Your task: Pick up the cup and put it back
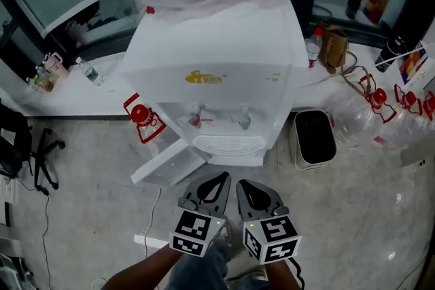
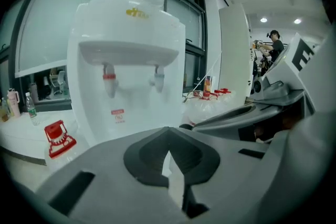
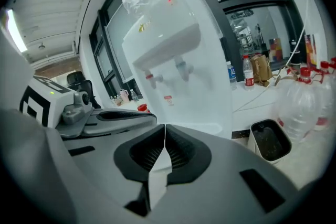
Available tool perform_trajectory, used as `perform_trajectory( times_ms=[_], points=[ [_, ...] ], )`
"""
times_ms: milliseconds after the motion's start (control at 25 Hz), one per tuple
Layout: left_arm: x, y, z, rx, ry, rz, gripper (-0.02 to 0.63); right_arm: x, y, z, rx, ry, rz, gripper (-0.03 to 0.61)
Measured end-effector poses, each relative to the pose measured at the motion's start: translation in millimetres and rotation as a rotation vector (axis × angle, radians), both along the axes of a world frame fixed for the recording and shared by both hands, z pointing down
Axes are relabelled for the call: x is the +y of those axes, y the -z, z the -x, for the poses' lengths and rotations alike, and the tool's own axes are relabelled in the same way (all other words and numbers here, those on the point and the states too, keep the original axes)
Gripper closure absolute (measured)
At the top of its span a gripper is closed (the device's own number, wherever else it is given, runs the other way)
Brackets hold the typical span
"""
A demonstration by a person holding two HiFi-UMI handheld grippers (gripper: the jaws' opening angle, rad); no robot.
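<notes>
No cup shows in any view. A white water dispenser stands ahead of me, with a red tap, a blue tap and a slotted drip tray below them. A plastic-wrapped bottle sits on top of it. My left gripper and right gripper are held side by side low in the head view, just short of the dispenser's base. Both are shut with nothing between the jaws. The left gripper points at the dispenser front. The right gripper points the same way.
The dispenser's lower door hangs open to the left. A black-lined bin stands on the floor at its right. Empty water jugs with red handles lie at the far right. A red-capped item sits at the left. Bottles stand on the white ledge.
</notes>
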State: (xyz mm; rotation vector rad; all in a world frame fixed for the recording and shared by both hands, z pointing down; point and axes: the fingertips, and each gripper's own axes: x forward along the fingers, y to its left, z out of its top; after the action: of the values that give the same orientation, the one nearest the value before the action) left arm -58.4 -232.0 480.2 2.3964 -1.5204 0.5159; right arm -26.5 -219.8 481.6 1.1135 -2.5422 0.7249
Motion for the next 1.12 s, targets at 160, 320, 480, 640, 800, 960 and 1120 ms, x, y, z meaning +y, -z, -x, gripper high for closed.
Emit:
perform_trajectory(
  times_ms=[160, 320, 480, 640, 800, 960, 1120],
  points=[
    [19.5, 58.5, -5.6, -0.008, 0.009, 0.007, 0.603, 14.3, 61.8, -11.5, 0.005, -0.005, 0.002, 0.557],
    [40.9, 115.6, -3.8, -0.005, 0.037, 0.016, 0.603, 25.8, 127.9, -21.0, 0.015, -0.012, -0.016, 0.557],
    [59.1, 172.2, -4.3, 0.008, 0.083, 0.017, 0.603, 44.1, 191.4, -27.9, 0.024, -0.011, -0.042, 0.557],
    [78.2, 227.1, -8.5, 0.020, 0.095, 0.002, 0.603, 64.1, 242.9, -30.1, 0.019, -0.012, -0.058, 0.557],
    [95.6, 264.9, -10.4, 0.027, 0.124, 0.001, 0.603, 84.2, 284.3, -36.4, 0.015, -0.014, -0.073, 0.557],
    [106.8, 292.6, -22.9, 0.011, 0.099, -0.012, 0.603, 97.4, 319.4, -42.4, 0.020, -0.005, -0.109, 0.557],
    [112.9, 309.7, -33.8, -0.001, 0.069, -0.027, 0.603, 109.9, 335.6, -42.9, 0.065, 0.038, -0.152, 0.557]
  ],
)
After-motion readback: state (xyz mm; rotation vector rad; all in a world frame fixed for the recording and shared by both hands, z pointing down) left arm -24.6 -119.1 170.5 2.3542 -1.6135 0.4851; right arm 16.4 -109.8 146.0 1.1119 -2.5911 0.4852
